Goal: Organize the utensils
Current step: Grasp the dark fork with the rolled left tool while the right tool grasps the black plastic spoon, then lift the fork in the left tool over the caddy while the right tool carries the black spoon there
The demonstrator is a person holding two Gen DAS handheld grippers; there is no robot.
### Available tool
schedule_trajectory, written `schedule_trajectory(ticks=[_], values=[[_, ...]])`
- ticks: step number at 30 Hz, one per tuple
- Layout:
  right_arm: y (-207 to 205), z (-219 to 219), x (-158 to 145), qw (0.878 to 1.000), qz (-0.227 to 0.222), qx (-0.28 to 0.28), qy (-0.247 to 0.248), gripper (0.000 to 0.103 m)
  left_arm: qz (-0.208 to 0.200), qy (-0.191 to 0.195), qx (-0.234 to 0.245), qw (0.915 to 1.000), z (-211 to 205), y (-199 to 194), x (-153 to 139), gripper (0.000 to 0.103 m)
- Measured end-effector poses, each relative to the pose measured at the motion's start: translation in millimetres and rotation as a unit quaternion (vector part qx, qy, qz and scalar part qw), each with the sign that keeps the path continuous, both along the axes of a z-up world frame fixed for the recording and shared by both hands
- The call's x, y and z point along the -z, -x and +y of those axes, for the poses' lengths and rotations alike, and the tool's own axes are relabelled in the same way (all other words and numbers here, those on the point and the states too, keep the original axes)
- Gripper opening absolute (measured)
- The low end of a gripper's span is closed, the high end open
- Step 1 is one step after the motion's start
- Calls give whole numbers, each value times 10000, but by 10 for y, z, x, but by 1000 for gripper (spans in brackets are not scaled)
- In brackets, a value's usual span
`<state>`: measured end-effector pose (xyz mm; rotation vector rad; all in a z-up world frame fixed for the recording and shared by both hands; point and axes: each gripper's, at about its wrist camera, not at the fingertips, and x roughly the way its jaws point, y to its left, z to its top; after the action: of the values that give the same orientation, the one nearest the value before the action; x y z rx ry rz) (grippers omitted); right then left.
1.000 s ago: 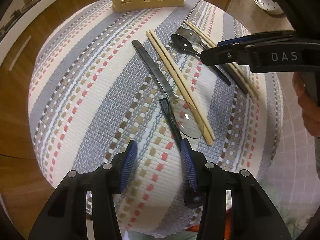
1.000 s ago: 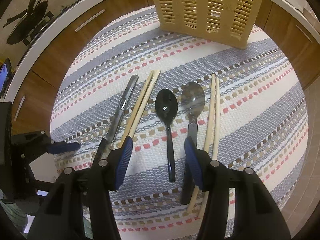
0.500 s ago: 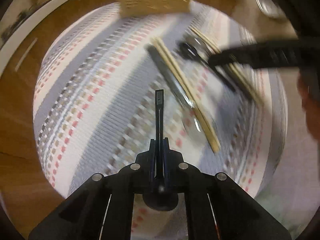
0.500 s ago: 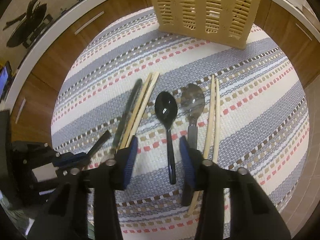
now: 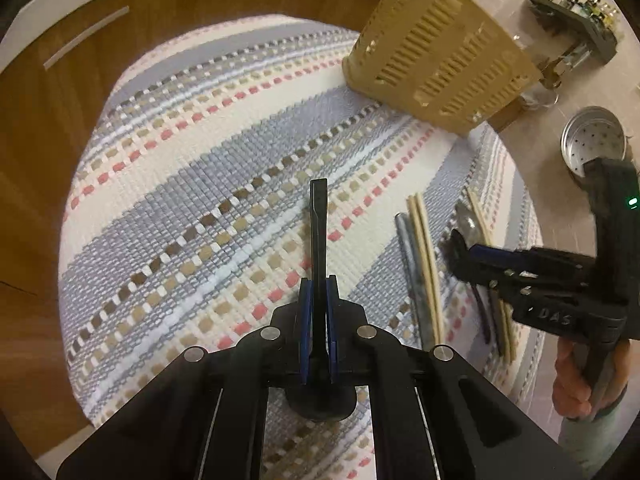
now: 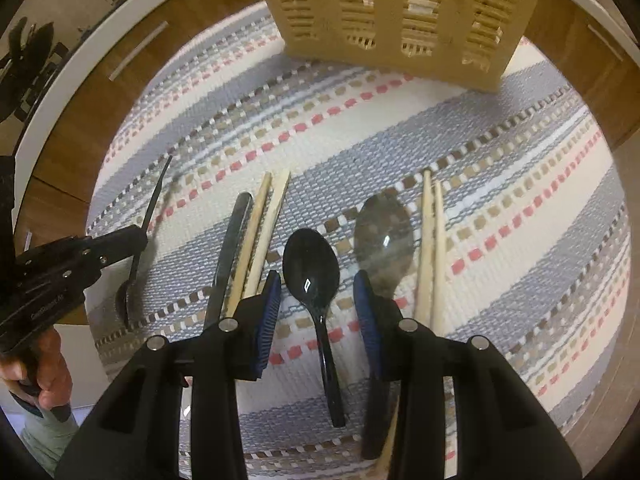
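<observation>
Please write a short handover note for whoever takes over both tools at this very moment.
Left tool: shut on a thin black plastic spoon, lifted off the striped woven mat.
Right tool: open, straddling a second black plastic spoon that lies on the mat; pads not touching it.
On the mat: two pairs of wooden chopsticks, a silver metal spoon, a grey metal utensil handle.
Beige slotted plastic holder: nothing visibly inside.
Left: every utensil.

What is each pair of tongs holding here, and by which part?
Left tongs: shut on a black spoon, gripped on the handle near the bowl. Right tongs: holding nothing; pads straddle another black spoon without touching it.
</observation>
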<state>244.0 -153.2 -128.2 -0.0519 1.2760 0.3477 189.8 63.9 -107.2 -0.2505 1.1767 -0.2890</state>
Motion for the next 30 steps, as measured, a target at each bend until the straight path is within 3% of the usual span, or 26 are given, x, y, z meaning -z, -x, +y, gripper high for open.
schedule_trajectory(ticks=[8, 9, 10, 15, 19, 23, 26, 30], values=[[26, 224, 34, 9974, -41, -347, 635, 35, -33, -228, 119, 9997, -59, -26, 0, 5], [34, 303, 39, 9970, -68, -353, 687, 33, -46, -255, 135, 9996, -66, -26, -3, 5], [44, 322, 41, 9961, -137, -344, 799, 25, -62, -269, 146, 9995, -75, -31, -3, 5], [83, 276, 26, 9976, -282, -343, 536, 23, -215, -148, 185, 9995, -170, -70, -4, 5], [206, 126, -85, 9976, -560, -384, 161, 23, -613, -118, 183, 9979, -208, -3, -179, 5], [425, -19, -415, 9900, -1248, -477, -454, 23, -1099, 90, 113, 9938, -210, 58, -406, 5], [585, -136, -743, 9761, -1959, -526, -787, 23, -1647, 160, 63, 9862, -239, 114, -667, 5], [689, -244, -1187, 9528, -2786, -451, -1121, 23, -2458, 320, -65, 9688, -282, 136, -1077, 5]])
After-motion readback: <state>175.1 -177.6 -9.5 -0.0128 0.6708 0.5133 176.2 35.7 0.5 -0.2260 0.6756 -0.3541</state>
